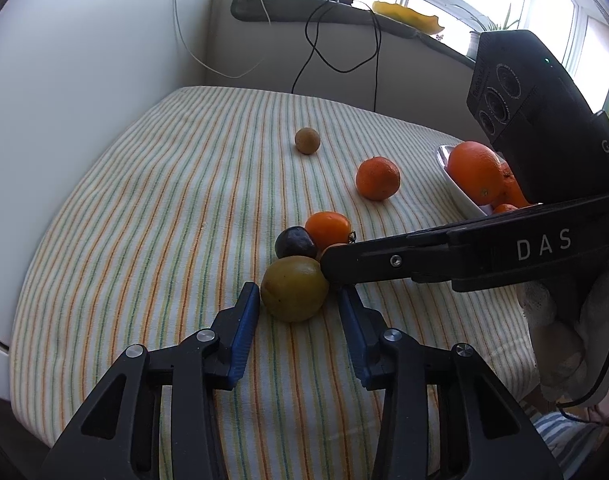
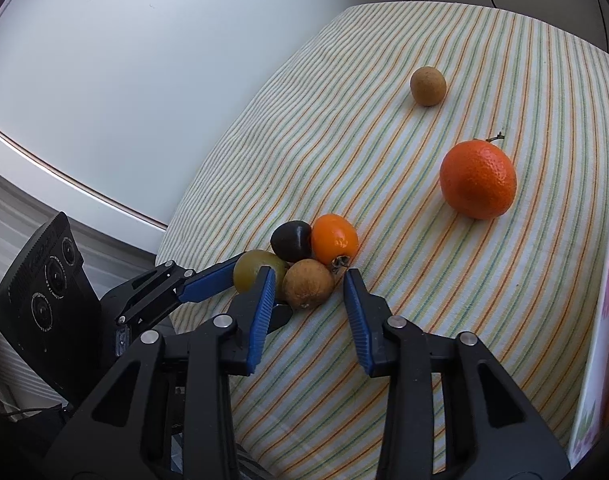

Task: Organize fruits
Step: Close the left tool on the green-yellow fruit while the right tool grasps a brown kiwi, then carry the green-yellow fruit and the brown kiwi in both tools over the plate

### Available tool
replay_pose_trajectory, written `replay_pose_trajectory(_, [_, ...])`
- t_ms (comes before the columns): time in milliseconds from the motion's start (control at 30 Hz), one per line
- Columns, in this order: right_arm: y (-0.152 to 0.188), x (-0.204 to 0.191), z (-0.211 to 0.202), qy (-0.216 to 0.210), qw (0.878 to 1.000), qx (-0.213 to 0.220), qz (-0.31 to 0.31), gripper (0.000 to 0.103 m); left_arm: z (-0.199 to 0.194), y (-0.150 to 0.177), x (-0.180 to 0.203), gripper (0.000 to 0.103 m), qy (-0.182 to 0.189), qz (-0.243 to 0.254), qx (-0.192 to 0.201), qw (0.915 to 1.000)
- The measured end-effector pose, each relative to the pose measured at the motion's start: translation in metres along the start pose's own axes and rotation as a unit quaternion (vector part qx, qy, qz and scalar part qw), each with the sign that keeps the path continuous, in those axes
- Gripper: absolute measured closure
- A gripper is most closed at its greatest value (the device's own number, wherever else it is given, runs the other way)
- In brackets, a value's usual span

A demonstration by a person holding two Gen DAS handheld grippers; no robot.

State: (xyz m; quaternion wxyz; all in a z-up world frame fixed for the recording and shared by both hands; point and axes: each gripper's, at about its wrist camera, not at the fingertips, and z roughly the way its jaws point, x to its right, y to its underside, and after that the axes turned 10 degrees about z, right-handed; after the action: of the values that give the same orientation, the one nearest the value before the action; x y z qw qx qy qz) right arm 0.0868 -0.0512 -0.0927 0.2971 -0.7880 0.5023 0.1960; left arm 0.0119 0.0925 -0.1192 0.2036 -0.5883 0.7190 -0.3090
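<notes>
A striped tablecloth point(image 1: 152, 208) covers the table, and four small fruits sit bunched together on it: a green plum point(image 1: 294, 289), a dark plum point(image 1: 295, 242), a small glossy orange fruit point(image 1: 328, 229) and a brown fruit point(image 2: 308, 283), all touching or nearly so. In the left wrist view the left gripper point(image 1: 299, 300) reaches in from six o'clock with its blue pads on either side of the green plum, a sliver of cloth showing beside each pad, so the tongs are released, not gripping. In the right wrist view the right gripper point(image 2: 309, 285) likewise straddles the brown fruit, its pads close beside it but with gaps on both sides. A tangerine point(image 2: 478, 179) lies apart at two o'clock from the cluster, and a second brown fruit point(image 2: 428, 85) rests farther off at one o'clock. A white dish point(image 1: 456, 192) at three o'clock in the left view holds an orange point(image 1: 474, 172).
</notes>
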Motion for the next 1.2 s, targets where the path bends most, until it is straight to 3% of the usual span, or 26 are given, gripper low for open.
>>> replay_pose_trajectory(300, [0.001,0.003,-0.001,-0.007,1.0,0.0,0.011,0.075,-0.001,0.001,-0.003,0.073,0.0,0.001,0.004,1.0])
replay_pose_trajectory(900, [0.019,0.014,-0.039,0.008,0.999,0.035,0.009,0.075,-0.005,0.004,-0.005,0.075,0.01,-0.017,0.014,0.9997])
replay_pose_trajectory(1200, [0.027,0.016,-0.073,0.022,0.997,0.075,-0.001,0.075,-0.015,-0.005,-0.005,0.075,0.028,-0.031,0.03,0.9987])
